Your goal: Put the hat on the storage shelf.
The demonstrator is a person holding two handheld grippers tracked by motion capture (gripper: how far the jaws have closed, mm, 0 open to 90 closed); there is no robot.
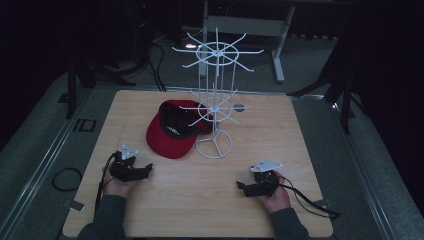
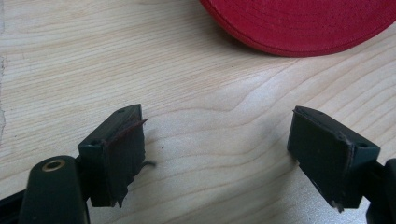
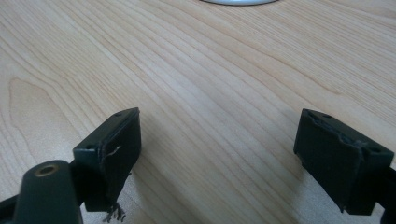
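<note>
Cap (image 1: pixel 172 131) first: the red one lies flat on the wooden table (image 1: pixel 280 135), crown toward the far side and brim toward you, resting against the near-left side of the white wire rack (image 1: pixel 215 100). Its long axis runs from the crown near the rack's post down and to the left, ending in the brim edge that faces your left hand.

Starting at your left, the left gripper (image 1: pixel 131 169) sits low on the table with its jaws spread wide and nothing between them. In the left gripper view the brim's red edge (image 2: pixel 299 25) lies ahead and a little right of the gap between the jaws, near but apart from them, with bare wood between. That is the relation to work from: the cap is straight ahead of this gripper, and the brim comes first.

Moving across, the rack stands just beyond the cap, its round base (image 1: pixel 214 143) on the table beside the brim and its hooks fanning out above the crown.

At your right, the right gripper (image 1: pixel 257 186) is likewise released, jaws apart and empty. It faces bare wood, with the base ring (image 3: pixel 238 2) just in sight at the top of its view. It sits farther from the cap, so I judge your left hand the better placed to take the brim.
</note>
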